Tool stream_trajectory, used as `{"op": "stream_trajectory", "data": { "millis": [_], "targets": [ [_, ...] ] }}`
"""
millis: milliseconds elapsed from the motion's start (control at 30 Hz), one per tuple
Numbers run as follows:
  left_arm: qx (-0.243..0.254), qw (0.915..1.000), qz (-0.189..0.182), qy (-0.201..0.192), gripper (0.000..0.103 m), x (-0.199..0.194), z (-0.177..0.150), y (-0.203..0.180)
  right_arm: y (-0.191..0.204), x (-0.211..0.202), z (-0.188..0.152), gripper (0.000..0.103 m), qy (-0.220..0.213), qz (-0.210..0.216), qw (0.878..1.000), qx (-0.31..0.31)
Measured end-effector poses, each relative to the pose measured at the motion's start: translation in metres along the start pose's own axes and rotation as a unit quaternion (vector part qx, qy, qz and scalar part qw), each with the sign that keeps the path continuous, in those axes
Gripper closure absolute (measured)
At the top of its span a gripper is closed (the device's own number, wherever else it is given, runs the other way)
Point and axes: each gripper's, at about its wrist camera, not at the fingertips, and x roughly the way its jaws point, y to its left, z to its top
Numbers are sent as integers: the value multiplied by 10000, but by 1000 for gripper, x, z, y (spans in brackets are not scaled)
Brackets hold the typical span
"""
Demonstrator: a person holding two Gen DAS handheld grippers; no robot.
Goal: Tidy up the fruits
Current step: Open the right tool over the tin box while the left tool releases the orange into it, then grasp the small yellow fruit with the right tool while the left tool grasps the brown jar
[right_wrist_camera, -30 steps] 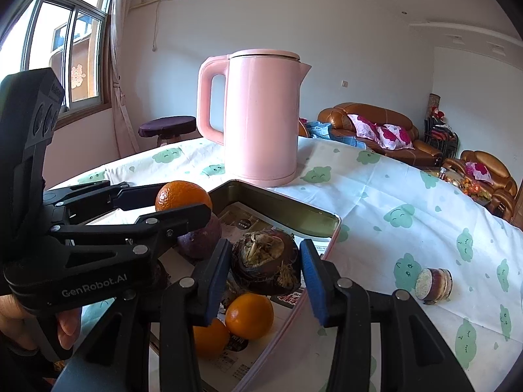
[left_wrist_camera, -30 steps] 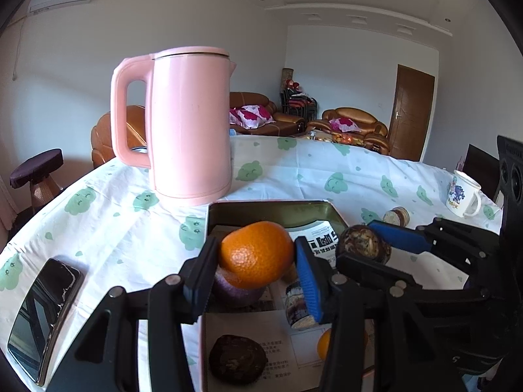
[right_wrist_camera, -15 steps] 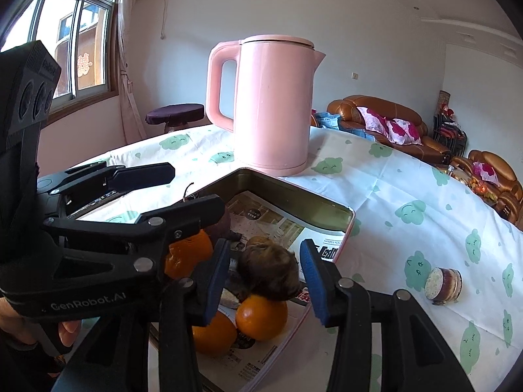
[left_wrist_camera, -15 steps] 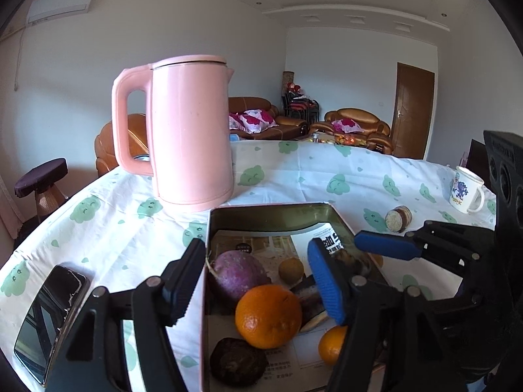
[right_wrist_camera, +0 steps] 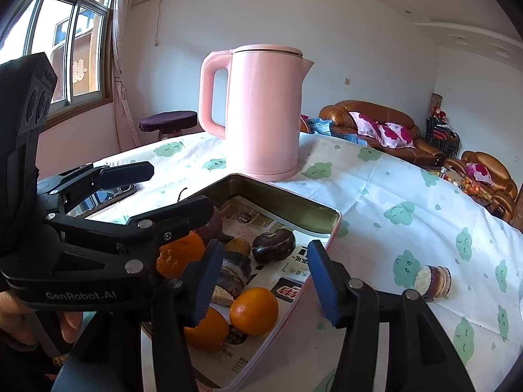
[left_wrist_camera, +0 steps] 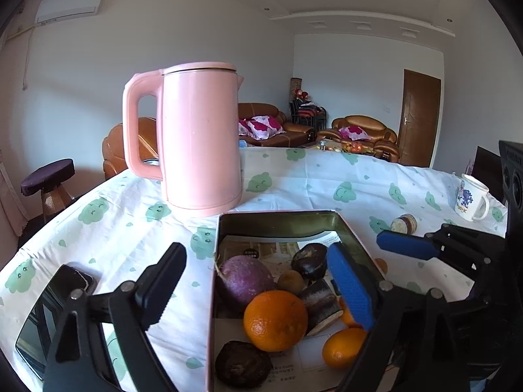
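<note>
Round orange fruits (left_wrist_camera: 275, 320) lie inside the rectangular metal tray (left_wrist_camera: 278, 225); at three o'clock, one sliced brown piece (right_wrist_camera: 431, 282) remains outside. Both the left gripper (left_wrist_camera: 258, 281) and the right gripper (right_wrist_camera: 261, 277) have just been opening and stand apart, holding nothing.

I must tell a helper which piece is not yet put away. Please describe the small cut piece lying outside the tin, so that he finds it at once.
Start at the tall pink plastic kettle on the white tablecloth with green faces. In front of it lies the rectangular metal tin lined with printed paper. To the tin's right, alone on the cloth, lies the short purple-skinned cylinder with a pale cut face, the only produce outside the tin.

Table (left_wrist_camera: 327, 179) – kettle (left_wrist_camera: 199, 137), tin (left_wrist_camera: 278, 222), mug (left_wrist_camera: 470, 201), phone (left_wrist_camera: 49, 310).
</note>
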Motion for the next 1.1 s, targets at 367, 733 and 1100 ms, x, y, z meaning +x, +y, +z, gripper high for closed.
{"op": "stream_trajectory", "data": {
  "millis": [367, 733, 1100],
  "targets": [
    [-94, 9999, 134, -49, 3, 5, 3, 3, -80, -36, -13, 48, 111, -822, 9940, 709],
    [-432, 9985, 329, 121, 1, 25, 9, 27, -75, 4, -19, 48, 992, -522, 9919, 593],
    [-387, 9969, 678, -77, 1, 33, 17, 46, -64, 42, -19, 61, 1555, -292, 9859, 543]
  ]
}}
